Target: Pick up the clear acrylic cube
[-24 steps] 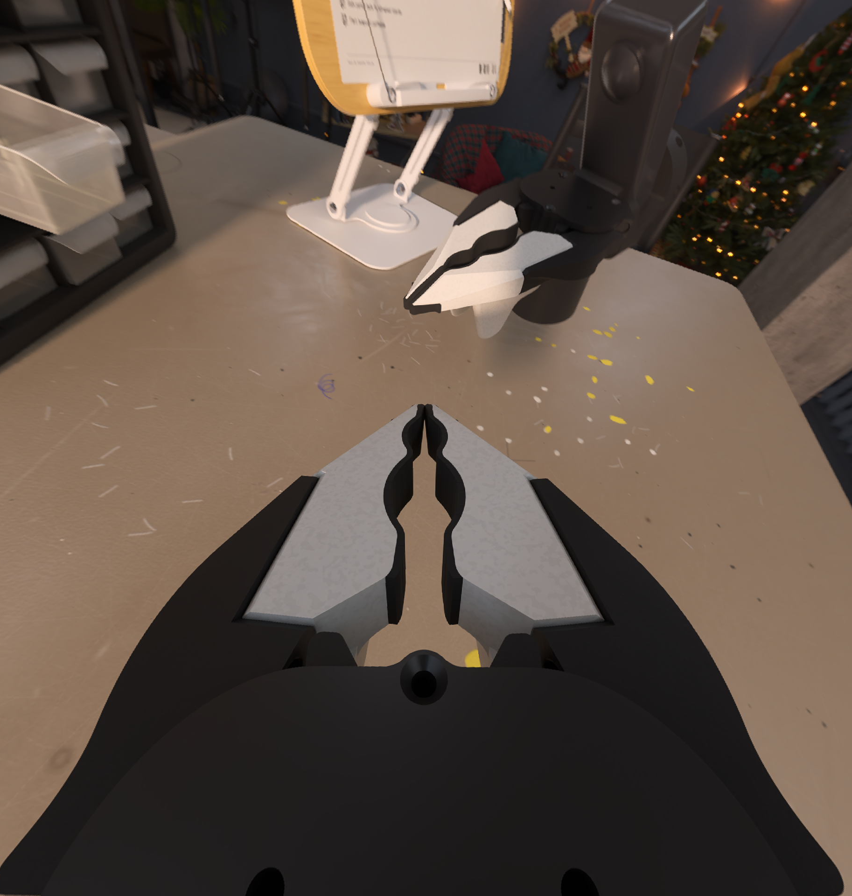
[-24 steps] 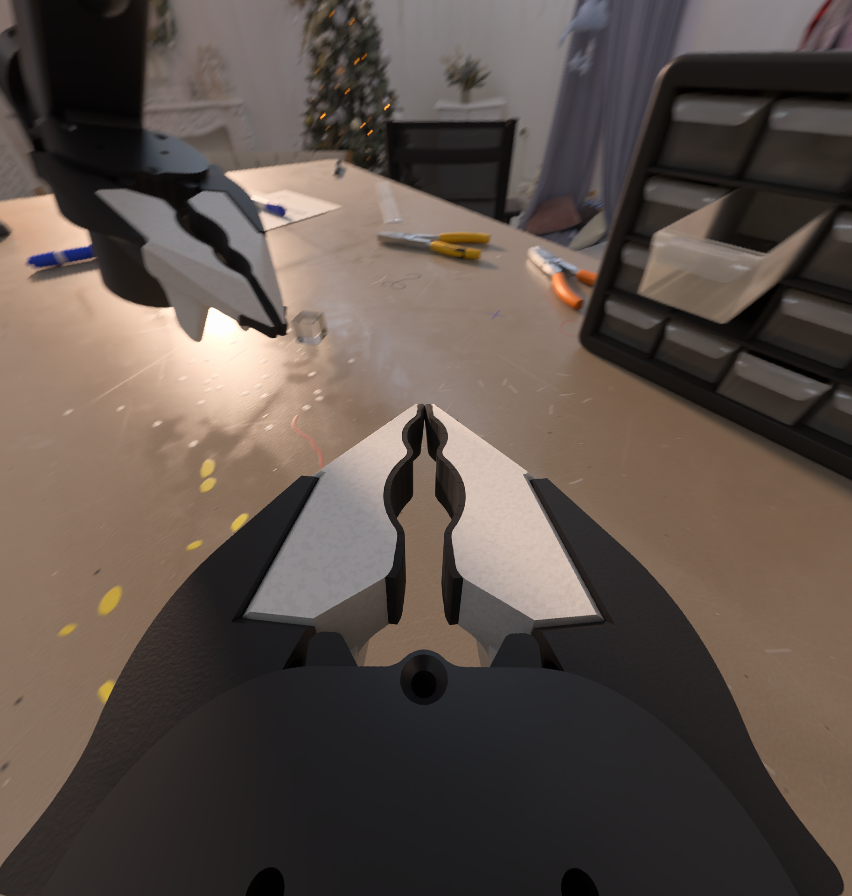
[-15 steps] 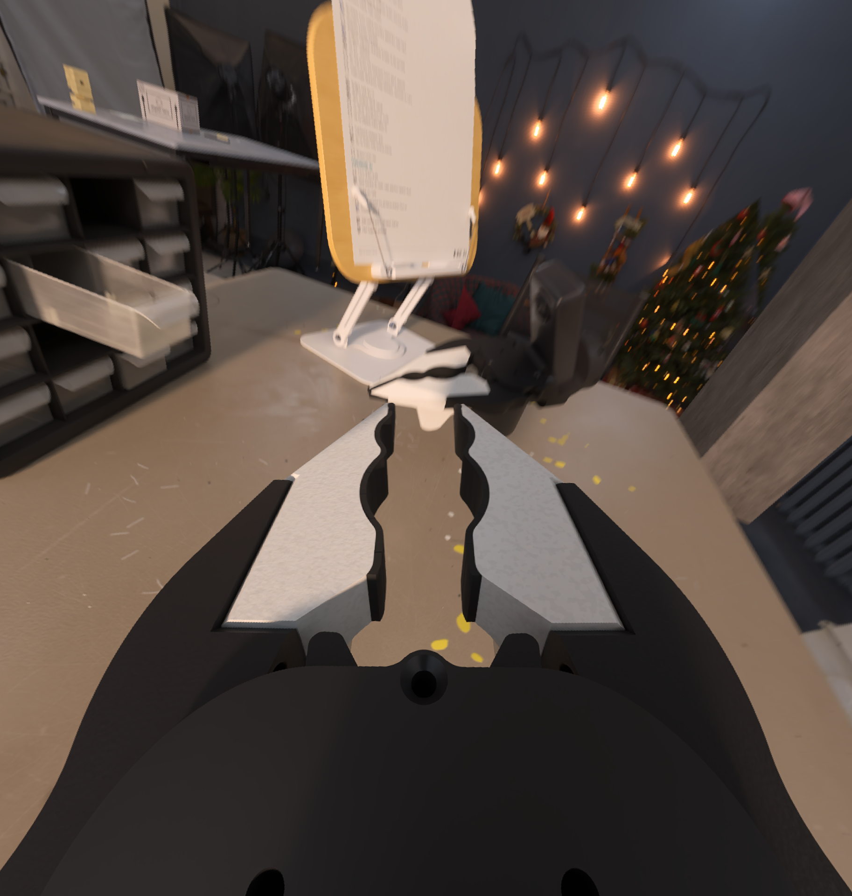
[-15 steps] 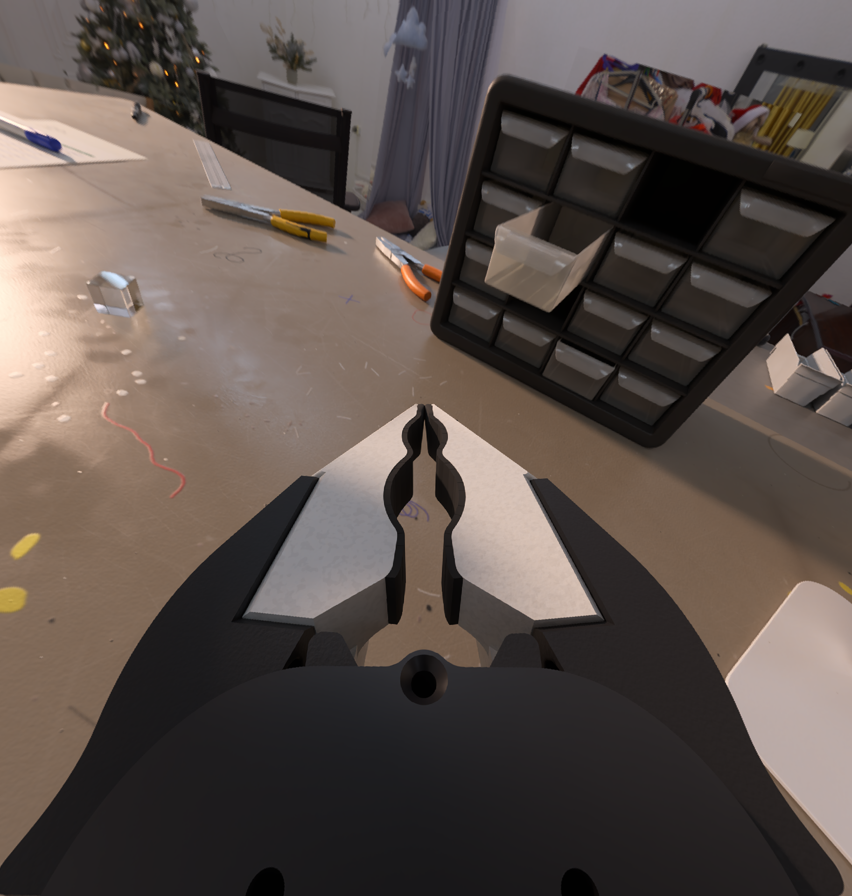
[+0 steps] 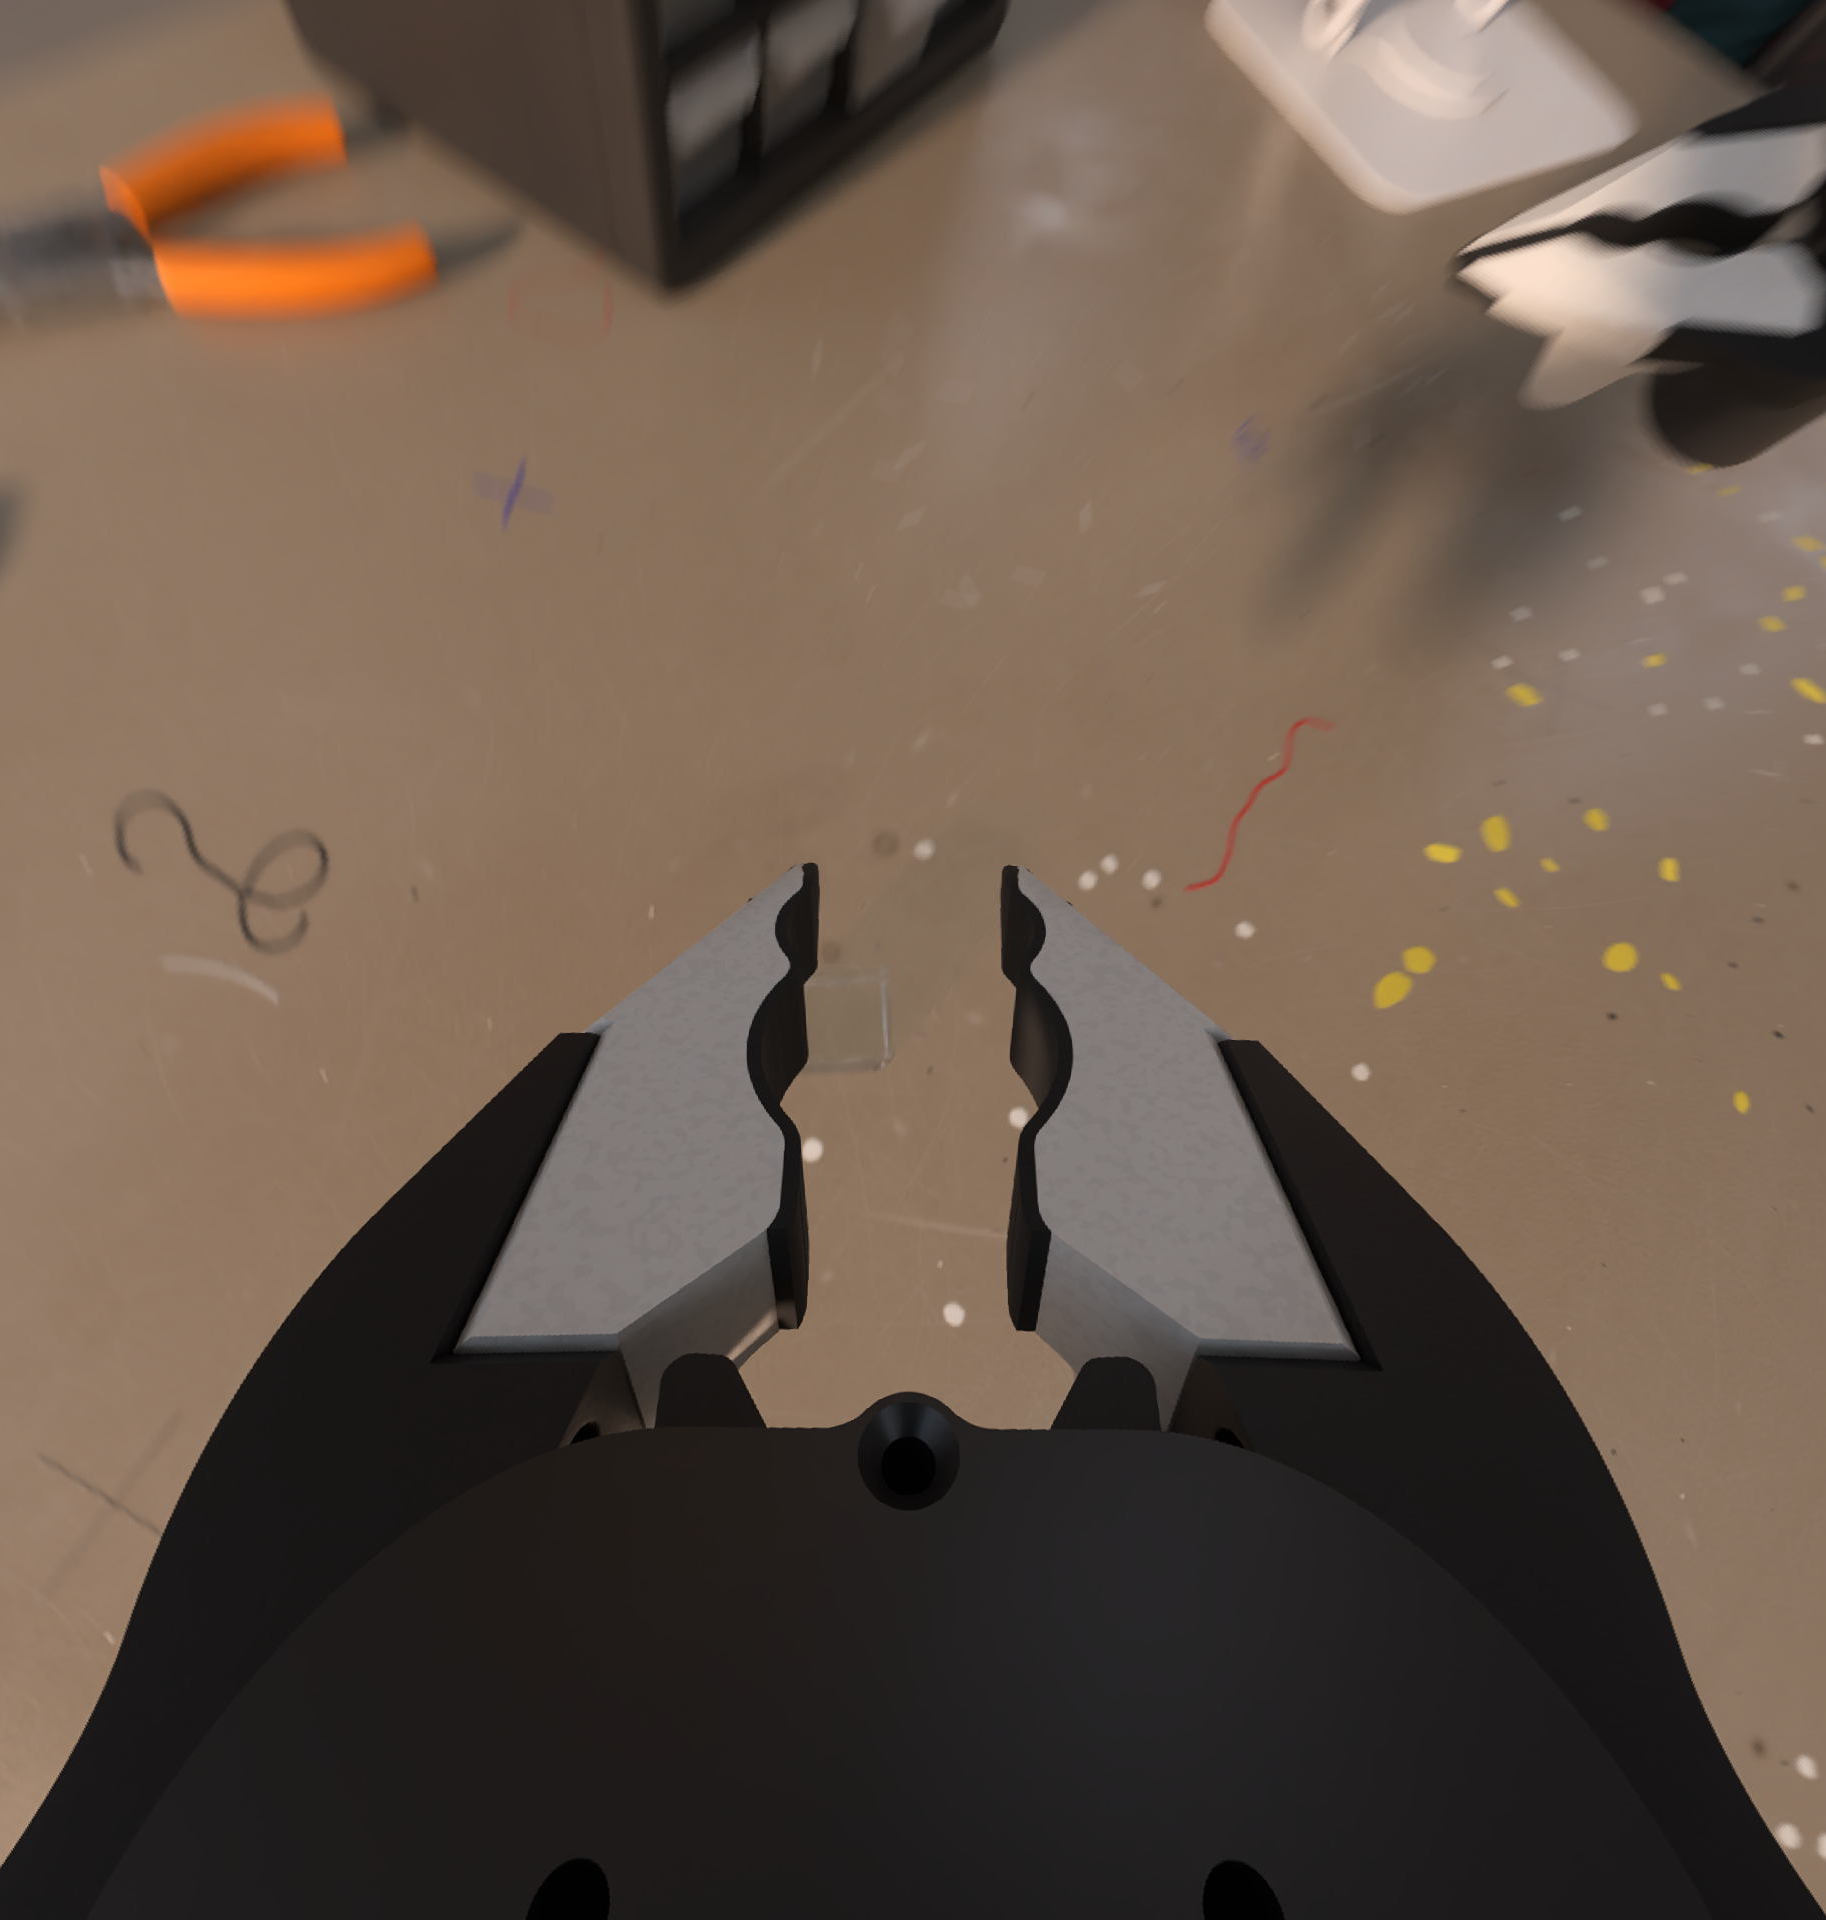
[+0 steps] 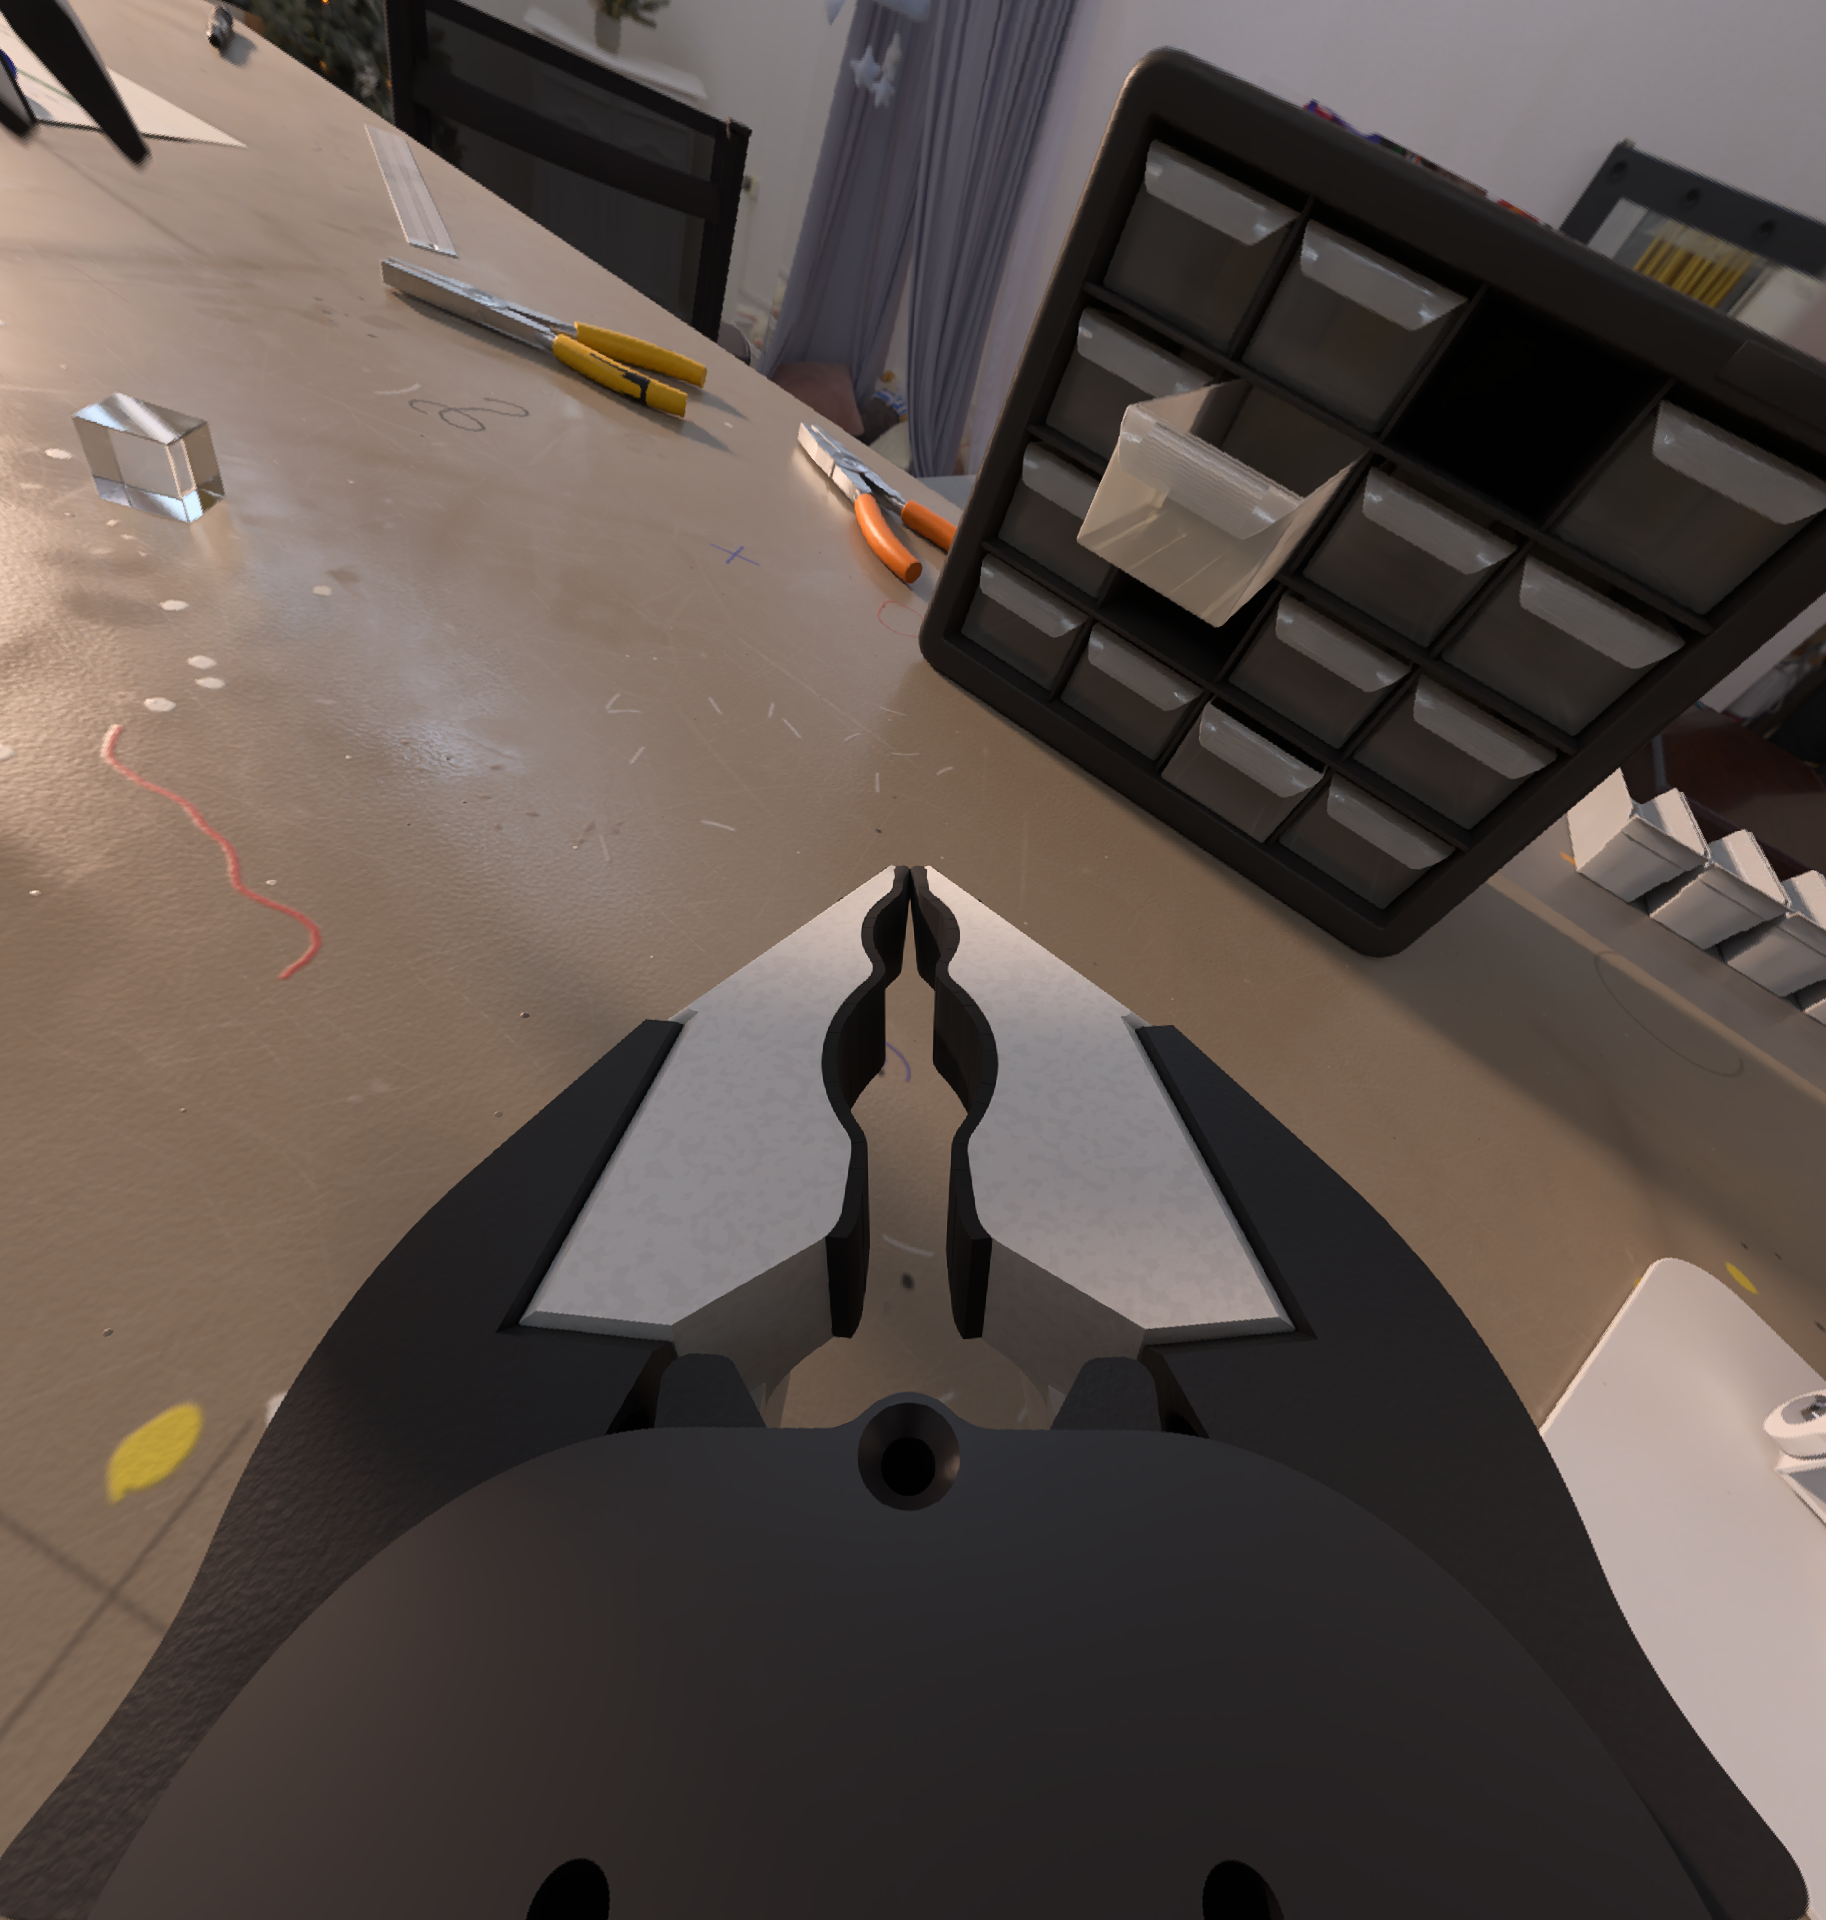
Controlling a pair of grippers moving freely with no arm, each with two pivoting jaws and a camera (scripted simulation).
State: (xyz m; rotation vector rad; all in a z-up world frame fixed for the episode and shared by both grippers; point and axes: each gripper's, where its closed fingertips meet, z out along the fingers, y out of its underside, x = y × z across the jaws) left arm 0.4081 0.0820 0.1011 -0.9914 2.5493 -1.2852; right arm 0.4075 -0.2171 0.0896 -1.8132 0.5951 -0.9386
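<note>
The clear acrylic cube (image 5: 855, 1016) lies on the tan table, faint, between my left gripper's fingers and close to the left one. My left gripper (image 5: 907, 878) is open and points down at the table above the cube; I cannot tell if it touches it. The cube also shows in the right wrist view (image 6: 150, 457) at the far left, standing on the table. My right gripper (image 6: 909, 875) is shut and empty, away from the cube. It shows blurred in the left wrist view (image 5: 1657, 260) at the upper right.
A black drawer cabinet (image 6: 1408, 499) with one drawer pulled out stands at the right. Orange-handled pliers (image 6: 878, 509) and yellow-handled pliers (image 6: 587, 353) lie beside it. A white stand base (image 6: 1698, 1538) is at the lower right. A red squiggle (image 6: 213, 852) marks the table.
My left gripper has opened wider, swung left and tilted down over the cube. My right gripper has moved closer to the table and cabinet, still shut.
</note>
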